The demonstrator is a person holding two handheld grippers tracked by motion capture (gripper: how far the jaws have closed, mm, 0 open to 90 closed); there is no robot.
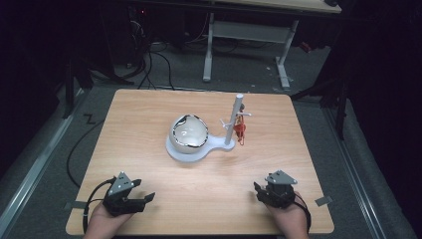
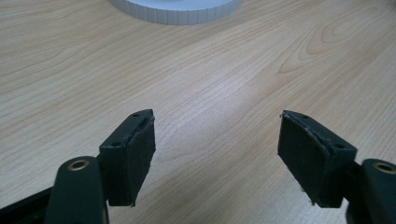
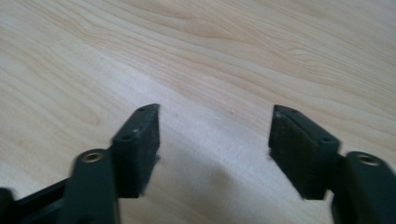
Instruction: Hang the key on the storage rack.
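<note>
Wooden table (image 1: pixel 149 174), white stand (image 1: pixel 191 149) beyond spread fingers (image 2: pixel 135 154)

The white base (image 2: pixel 177 10) is cut off by the top edge of the left gripper view. Small red items (image 1: pixel 241 132) hanging on the post (image 1: pixel 233 119) are too small to identify. Both forearms run off the high view's bottom edge. The right gripper view is slightly blurred.

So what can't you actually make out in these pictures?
- Small red item hanging on the white stand: too small in the high view to identify.
- Bowl: its contents are lost in glare.
- White base: cut off by the left gripper view's top edge.
- The person: beyond the hands, cut off by the bottom edge.
</note>
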